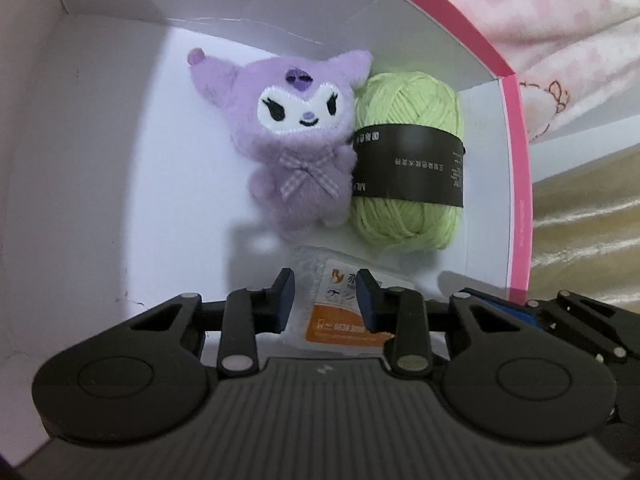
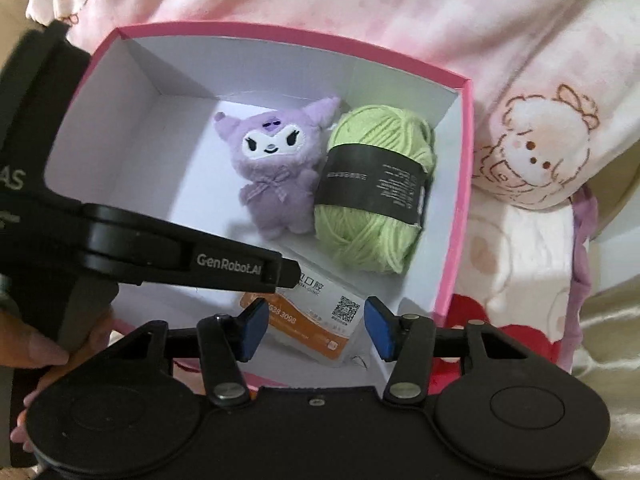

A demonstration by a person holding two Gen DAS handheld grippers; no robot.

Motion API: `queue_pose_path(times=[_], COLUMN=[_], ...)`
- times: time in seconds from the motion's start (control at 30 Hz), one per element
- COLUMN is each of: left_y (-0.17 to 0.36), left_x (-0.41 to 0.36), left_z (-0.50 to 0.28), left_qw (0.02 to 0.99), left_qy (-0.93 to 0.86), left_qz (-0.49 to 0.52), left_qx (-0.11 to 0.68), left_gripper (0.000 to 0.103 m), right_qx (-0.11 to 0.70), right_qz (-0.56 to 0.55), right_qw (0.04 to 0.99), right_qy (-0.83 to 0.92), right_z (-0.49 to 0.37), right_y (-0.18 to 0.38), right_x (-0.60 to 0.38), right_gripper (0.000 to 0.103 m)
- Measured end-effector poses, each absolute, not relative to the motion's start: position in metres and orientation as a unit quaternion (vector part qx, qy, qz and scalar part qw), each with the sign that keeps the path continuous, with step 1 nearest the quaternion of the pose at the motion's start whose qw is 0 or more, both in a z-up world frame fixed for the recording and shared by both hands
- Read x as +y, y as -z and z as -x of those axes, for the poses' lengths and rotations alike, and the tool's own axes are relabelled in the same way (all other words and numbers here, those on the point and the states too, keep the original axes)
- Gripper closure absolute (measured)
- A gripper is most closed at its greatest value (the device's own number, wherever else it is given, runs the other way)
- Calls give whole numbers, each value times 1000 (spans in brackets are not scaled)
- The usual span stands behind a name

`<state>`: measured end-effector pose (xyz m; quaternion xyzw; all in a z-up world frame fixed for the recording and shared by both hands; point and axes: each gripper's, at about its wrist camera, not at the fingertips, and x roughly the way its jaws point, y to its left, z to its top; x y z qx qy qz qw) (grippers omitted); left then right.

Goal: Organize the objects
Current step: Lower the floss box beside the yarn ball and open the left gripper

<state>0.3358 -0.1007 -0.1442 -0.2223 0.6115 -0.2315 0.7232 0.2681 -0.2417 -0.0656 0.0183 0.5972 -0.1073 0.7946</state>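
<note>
A pink-rimmed white box (image 1: 516, 160) (image 2: 280, 38) holds a purple plush toy (image 1: 292, 140) (image 2: 276, 176) lying face up. A green yarn ball with a dark band (image 1: 408, 160) (image 2: 372, 192) touches its right side. A clear packet with an orange-and-white card (image 1: 336, 320) (image 2: 320, 308) lies on the box floor in front of them. My left gripper (image 1: 326, 300) hangs inside the box. Its jaws stand narrowly apart over the packet, which runs on under the right finger. My right gripper (image 2: 316, 326) is open above the packet, pads on either side of it.
Pink fleece bedding with a cartoon lamb (image 2: 536, 152) lies behind and right of the box. A red item (image 2: 468, 312) sits beside the box's right wall. Beige fabric (image 1: 580, 240) is under the box. A person's hand (image 2: 40, 352) holds the left gripper's handle.
</note>
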Motion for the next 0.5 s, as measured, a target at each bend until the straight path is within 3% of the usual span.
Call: queue_pose_path(times=[0.4,0.5], left_y=[133,119], left_x=[-105,-95], left_z=[-346,-341], left_qw=[723,734], left_qy=[252,256], left_qz=[218,208], left_qx=[606,594], left_gripper=[70,57], right_qx=[514,473], right_qz=[-39,-48], right_qw=[855,878], right_qy=[64,47], right_z=[-228,-211], right_y=[50,44], right_x=[-238,-235], right_gripper=[47,46])
